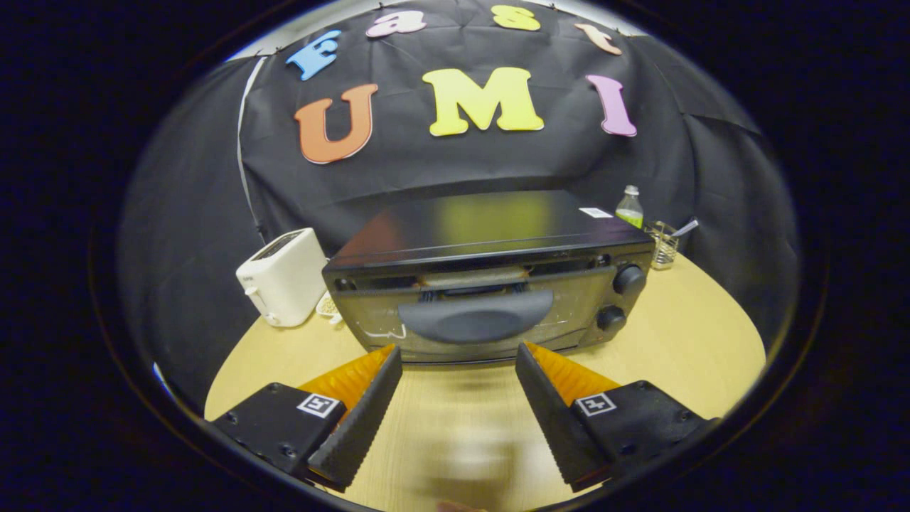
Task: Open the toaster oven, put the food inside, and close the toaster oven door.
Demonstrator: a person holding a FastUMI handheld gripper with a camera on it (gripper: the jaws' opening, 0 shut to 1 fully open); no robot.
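A black toaster oven (490, 235) stands on the round wooden table (697, 334), just ahead of my fingers. Its glass door (576, 313) leans out a little at the top, leaving a gap through which the inside shows. The dark curved handle (475, 316) sits on the door's middle, and two knobs (629, 279) are on the right side. My gripper (457, 352) is open, its tips close to the door's lower edge and below the handle, touching nothing. A pale blurred patch (473, 455) lies on the table between the fingers; I cannot tell what it is.
A white slot toaster (284, 276) stands left of the oven. Behind the oven's right corner are a small bottle of green liquid (630, 208) and a clear holder with a utensil (662, 243). Bare tabletop lies right of the oven.
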